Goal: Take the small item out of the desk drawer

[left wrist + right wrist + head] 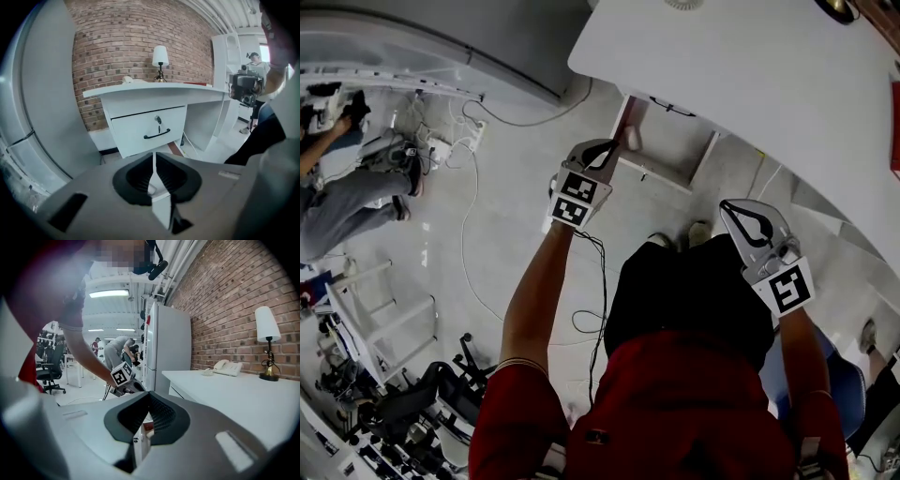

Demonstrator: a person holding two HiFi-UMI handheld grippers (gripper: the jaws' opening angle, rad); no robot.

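Note:
The white desk [750, 84] has one drawer [150, 131], which is closed, with a black handle [157, 134] and a key in its lock [158, 120]. The small item is hidden from every view. My left gripper [605, 155] hangs in front of the drawer and well short of it. Its jaws [153, 161] stand only a narrow slit apart, with nothing between them. My right gripper [741, 220] is held lower by the desk's right side, shut [149, 401] and empty. The left gripper's marker cube [123, 376] shows in the right gripper view.
A lamp [160, 58] and a telephone [227, 367] stand on the desk against the brick wall. A grey fridge [166, 348] stands left of the desk. Cables [469, 234] trail over the floor. A seated person [347, 202] and office chairs [422, 394] are at the left.

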